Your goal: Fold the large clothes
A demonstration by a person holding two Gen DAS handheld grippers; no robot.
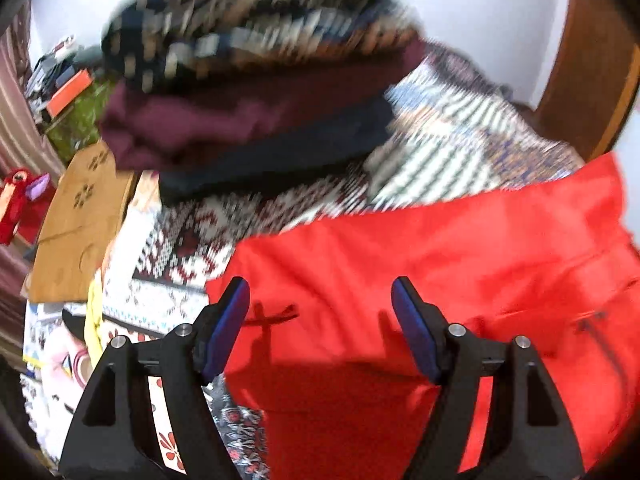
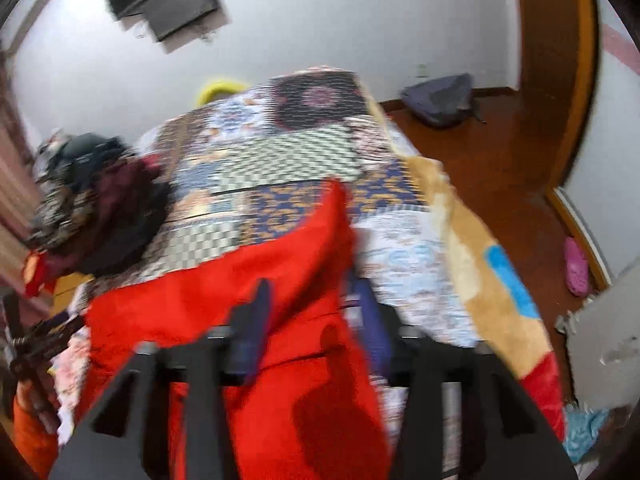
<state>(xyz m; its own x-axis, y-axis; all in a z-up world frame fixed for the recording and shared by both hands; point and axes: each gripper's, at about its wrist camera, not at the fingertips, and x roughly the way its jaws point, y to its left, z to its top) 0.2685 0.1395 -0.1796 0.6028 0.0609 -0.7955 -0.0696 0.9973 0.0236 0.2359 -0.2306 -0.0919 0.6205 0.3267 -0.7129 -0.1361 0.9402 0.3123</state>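
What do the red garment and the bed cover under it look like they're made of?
Red garment: looks like smooth, thin woven fabric, perhaps synthetic; it lies in flat, crisp creases with a faint sheen. Bed cover: seems a printed patchwork-pattern cotton or similar, matte; blur hides any weave. Neither is certain.

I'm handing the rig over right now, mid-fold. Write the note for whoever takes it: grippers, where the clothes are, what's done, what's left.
Left gripper: jaws open, nothing between them, above the red garment.
Right gripper: jaws apart over the same garment's right edge; the picture is blurred, but no grip shows.
The red garment lies on the patterned bedspread, near side of the bed, loose, with creases.
A pile of other clothes sits on the bed's far left.
Done: the red garment is laid out and released.
Left: how far its fold has got cannot be told; check, then finish and stack it.
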